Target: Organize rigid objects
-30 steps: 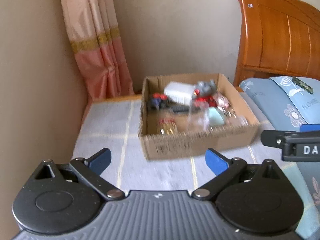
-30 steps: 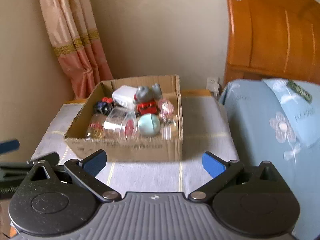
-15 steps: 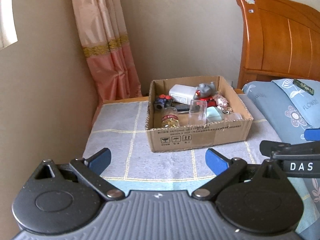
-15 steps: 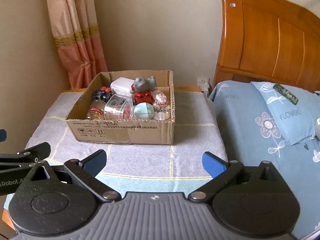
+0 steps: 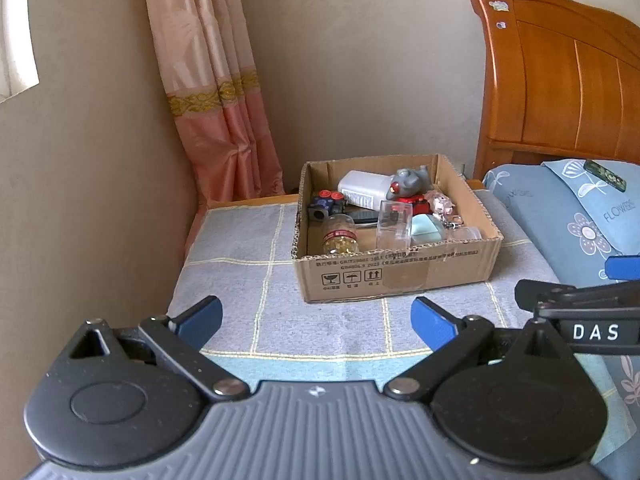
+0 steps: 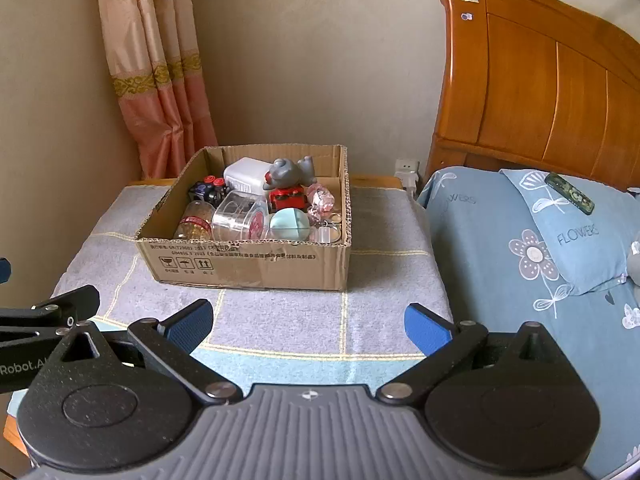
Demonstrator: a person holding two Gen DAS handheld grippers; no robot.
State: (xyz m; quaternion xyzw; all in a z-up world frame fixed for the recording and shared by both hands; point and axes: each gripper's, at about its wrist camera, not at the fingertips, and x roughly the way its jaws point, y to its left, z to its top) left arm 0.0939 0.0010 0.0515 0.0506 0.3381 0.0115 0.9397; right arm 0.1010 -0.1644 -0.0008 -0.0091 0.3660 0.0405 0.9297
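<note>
pink curtain (image 5: 224, 120) | wooden headboard (image 6: 540, 92) | blue floral pillow (image 6: 580, 224) | wall plug (image 6: 408, 172)

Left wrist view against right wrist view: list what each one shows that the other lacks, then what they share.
Only the left wrist view shows the bright window edge at far left. Only the right wrist view shows the white wall plug beside the bed. Both show the open brown cardboard box of small items on the grey checked cloth, the pink curtain, the orange wooden headboard, and the left tool and right tool, both open and empty.
</note>
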